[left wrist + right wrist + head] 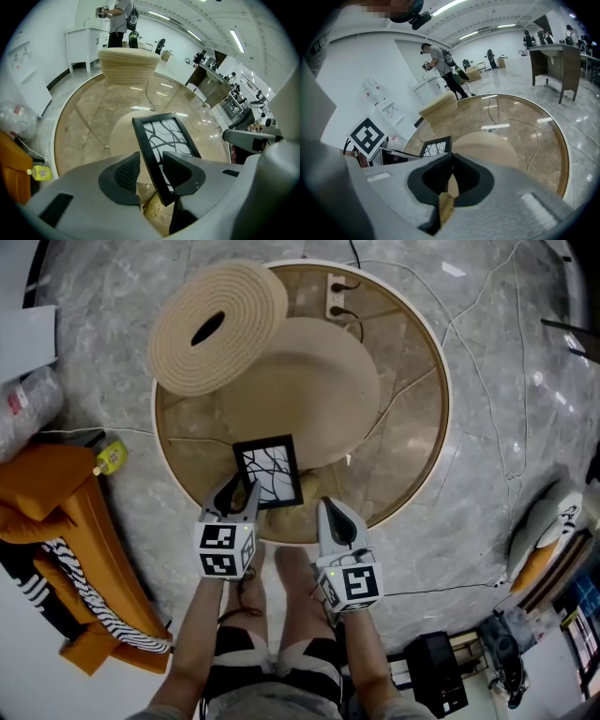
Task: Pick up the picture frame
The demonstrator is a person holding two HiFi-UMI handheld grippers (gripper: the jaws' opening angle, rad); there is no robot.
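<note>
A small black picture frame with a branch-pattern print stands at the near edge of the round table. My left gripper straddles the frame's lower left edge. In the left gripper view the frame runs between the two pads of the left gripper, with a thin gap beside the left pad, so the jaws are open around it. My right gripper hovers just right of the frame at the table rim. In its own view the right gripper is shut on nothing, with the frame to its left.
A round beige mat lies mid-table behind the frame. A coiled woven disc overhangs the far left rim, and a power strip with cables sits at the back. An orange cloth and a yellow bottle lie on the floor at left.
</note>
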